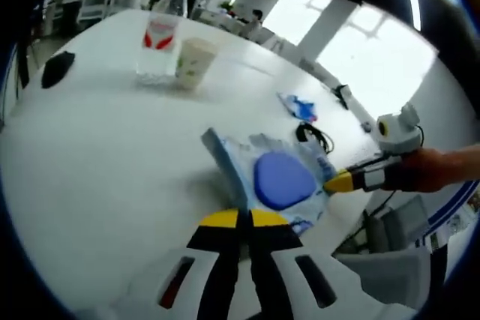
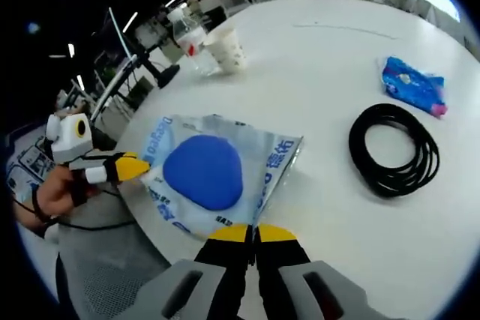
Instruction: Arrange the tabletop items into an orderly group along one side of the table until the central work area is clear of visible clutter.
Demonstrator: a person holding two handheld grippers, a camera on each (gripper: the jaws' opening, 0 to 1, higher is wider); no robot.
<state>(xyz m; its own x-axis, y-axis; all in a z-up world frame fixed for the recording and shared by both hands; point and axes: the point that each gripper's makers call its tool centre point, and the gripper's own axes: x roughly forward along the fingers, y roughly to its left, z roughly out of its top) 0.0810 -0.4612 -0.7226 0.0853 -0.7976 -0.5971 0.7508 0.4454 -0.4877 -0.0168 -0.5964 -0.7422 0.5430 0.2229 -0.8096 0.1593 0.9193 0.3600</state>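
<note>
A clear plastic packet (image 1: 283, 179) with blue print and a big blue oval inside lies near the table edge, one side raised. My left gripper (image 1: 244, 219) is shut on its near edge. My right gripper (image 1: 337, 182) comes in from the right, its yellow tips pinching the opposite edge. In the right gripper view the same packet (image 2: 204, 171) is spread in front of my right gripper (image 2: 253, 233), which is shut on its edge. There the left gripper (image 2: 135, 167) grips the far side from the left.
On the white table (image 1: 112, 155) stand a water bottle (image 1: 159, 43) and a paper cup (image 1: 195, 61), with a black object (image 1: 57, 67) to their left. A black cable coil (image 2: 394, 148) and a small blue packet (image 2: 412, 84) lie to the right. Chairs stand beyond the edge.
</note>
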